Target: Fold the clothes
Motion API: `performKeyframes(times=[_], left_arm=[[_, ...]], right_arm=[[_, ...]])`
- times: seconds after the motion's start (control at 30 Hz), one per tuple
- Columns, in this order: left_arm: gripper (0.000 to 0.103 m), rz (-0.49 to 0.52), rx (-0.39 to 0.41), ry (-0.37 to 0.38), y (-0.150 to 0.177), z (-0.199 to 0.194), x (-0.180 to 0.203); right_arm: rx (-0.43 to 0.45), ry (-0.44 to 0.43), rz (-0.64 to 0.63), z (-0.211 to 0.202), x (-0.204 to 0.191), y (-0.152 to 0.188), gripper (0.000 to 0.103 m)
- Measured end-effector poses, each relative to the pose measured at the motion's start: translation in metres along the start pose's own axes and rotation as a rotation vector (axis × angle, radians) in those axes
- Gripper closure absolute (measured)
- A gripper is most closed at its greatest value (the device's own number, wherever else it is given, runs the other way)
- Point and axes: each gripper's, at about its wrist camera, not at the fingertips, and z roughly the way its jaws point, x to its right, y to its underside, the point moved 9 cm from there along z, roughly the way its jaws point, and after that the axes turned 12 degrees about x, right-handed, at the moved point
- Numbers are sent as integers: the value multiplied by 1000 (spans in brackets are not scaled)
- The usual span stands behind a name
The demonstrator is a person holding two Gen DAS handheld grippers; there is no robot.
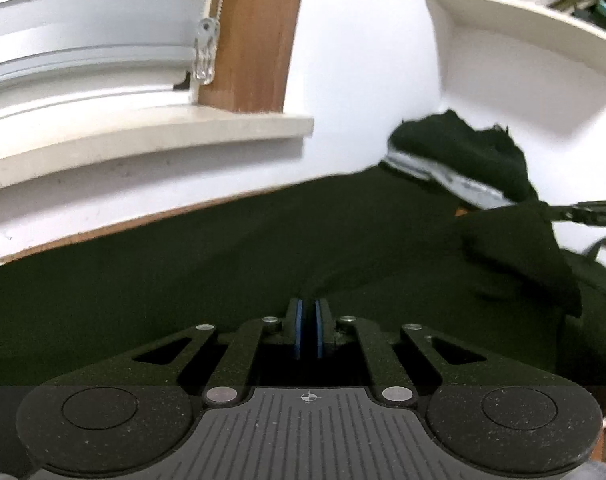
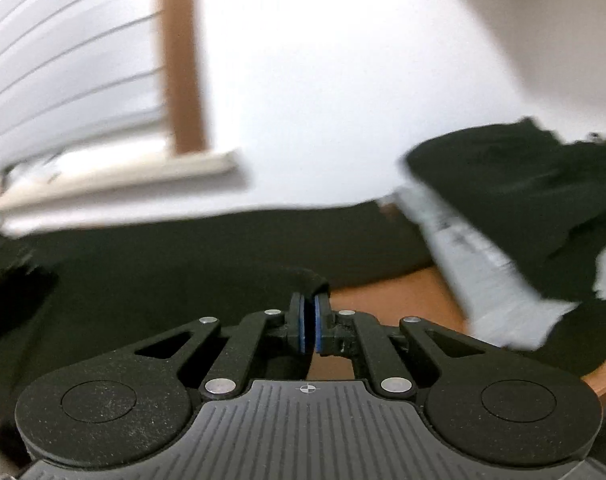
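A: Dark green cloth garment (image 1: pixel 231 264) is spread over the brown wooden counter (image 2: pixel 387 292), its long edge held up between both grippers.

B: Are the jaws closed?

A: On the left gripper (image 1: pixel 309 320) they are pinched on the fabric straight ahead; on the right gripper (image 2: pixel 310 316) an edge fold is clamped, bare counter just to its right.

B: And beyond?

A: A pile of dark and white clothes (image 2: pixel 503 208) is seen far right.
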Motion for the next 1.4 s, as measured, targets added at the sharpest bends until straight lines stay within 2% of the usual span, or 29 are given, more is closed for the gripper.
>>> performKeyframes(times=[0.07,0.1,0.17,0.27,0.33,0.4,0.47,0.6,0.7,0.77,0.8,0.83,0.87,0.97,1.13,1.23,1.33,1.4], left_arm=[[89,23,-35,-13,2,8,-2],[83,36,-45,-28,3,11,-4],[81,42,-45,-45,3,11,-6],[79,65,-27,-73,0,1,-9],[71,81,-20,-92,-1,-9,-13],[70,79,-25,-99,0,-18,-18],[70,66,-40,-105,3,-21,-23],[71,63,-69,-94,10,-13,-23],[71,71,-83,-86,17,-10,-19],[70,60,-85,-83,22,-10,-20],[71,52,-88,-79,25,-9,-20],[71,44,-90,-76,28,-9,-21],[71,37,-93,-73,31,-9,-21],[70,15,-89,-59,37,-9,-18],[67,-11,-72,-5,40,-18,-1],[67,31,-71,-12,38,-22,6],[68,45,-77,-4,37,-23,7],[68,55,-80,4,37,-22,8]], right_arm=[[-5,56,47,16,20,-1,97],[-36,67,57,27,26,6,96],[-81,101,56,43,34,20,91],[-91,158,46,49,40,36,82],[-74,146,63,43,38,40,69],[-66,124,69,37,34,46,60],[-76,78,72,35,26,53,55],[-135,1,96,41,15,66,54],[-172,-50,84,46,6,73,49],[-180,-47,41,45,5,73,51],[-188,-41,29,45,6,73,57],[-196,-36,18,45,8,73,89],[-204,-30,6,45,9,73,97],[-190,27,-25,33,30,66,98],[-168,100,-4,15,61,56,97],[-210,105,-18,20,63,68,92],[-189,93,-5,22,58,69,82],[-175,86,-3,22,55,70,81]])
